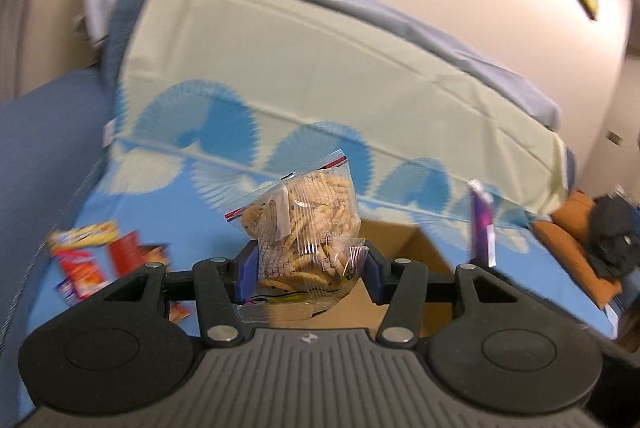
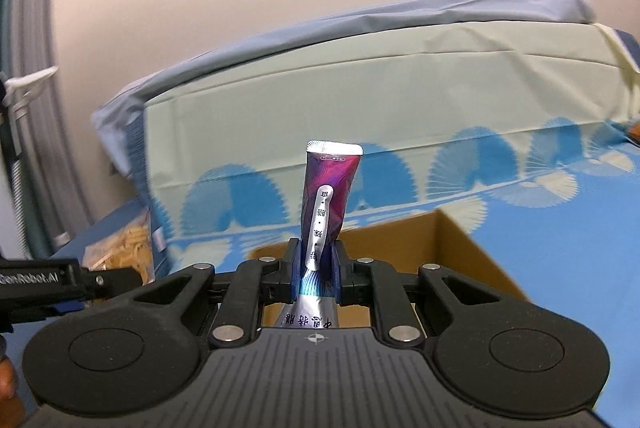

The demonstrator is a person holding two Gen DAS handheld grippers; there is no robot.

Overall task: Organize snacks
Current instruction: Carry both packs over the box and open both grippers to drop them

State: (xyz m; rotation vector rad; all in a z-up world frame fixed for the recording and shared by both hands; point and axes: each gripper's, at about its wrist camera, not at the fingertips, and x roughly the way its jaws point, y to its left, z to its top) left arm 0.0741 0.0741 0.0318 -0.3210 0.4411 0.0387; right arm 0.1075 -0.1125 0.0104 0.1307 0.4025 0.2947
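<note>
Between the left gripper (image 1: 305, 270) fingers a clear crinkly bag of pale biscuit sticks (image 1: 308, 228) sits pinched, while the right gripper (image 2: 316, 270) fingers clamp a purple foil sachet (image 2: 326, 206) upright. Both hover over the open brown cardboard box (image 2: 460, 256) on the blue patterned bed (image 2: 560, 224); the slick bag could slip out and miss it.

Black linkage tool (image 1: 306, 264), blue pads (image 1: 245, 270), silver rivets.

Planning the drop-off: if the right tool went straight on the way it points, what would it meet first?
Probably the cardboard box, open just beyond the right tool gripping the purple packet; depth is unclear.
</note>
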